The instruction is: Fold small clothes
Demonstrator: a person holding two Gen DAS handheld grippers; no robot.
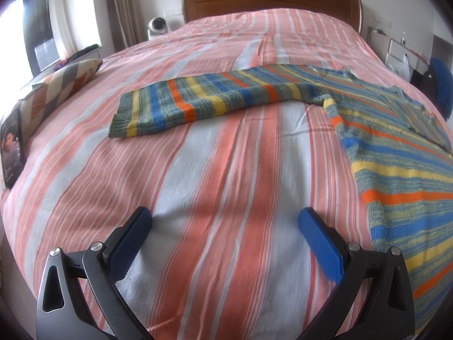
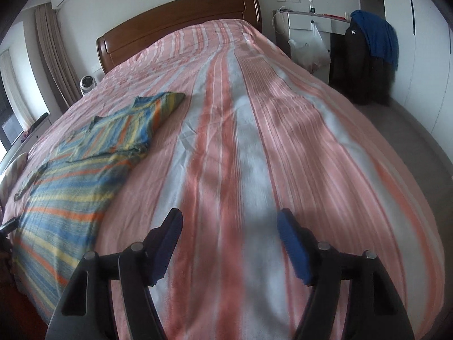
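The striped knitted sweater in blue, yellow, orange and green [image 1: 396, 147] lies flat on the pink and white striped bedspread [image 1: 226, 184]. One long sleeve [image 1: 181, 102] stretches out to the left, far from me. My left gripper [image 1: 225, 222] is spread wide and holds nothing. The sweater lies to its right, just beside it. My right gripper [image 2: 229, 226] is also spread and holds nothing. The sweater lies off to its left, so I think my left hand is nearer the sleeve.

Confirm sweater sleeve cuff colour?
Grey-green ribbed cuff on the striped sweater; clearest in left wrist view.
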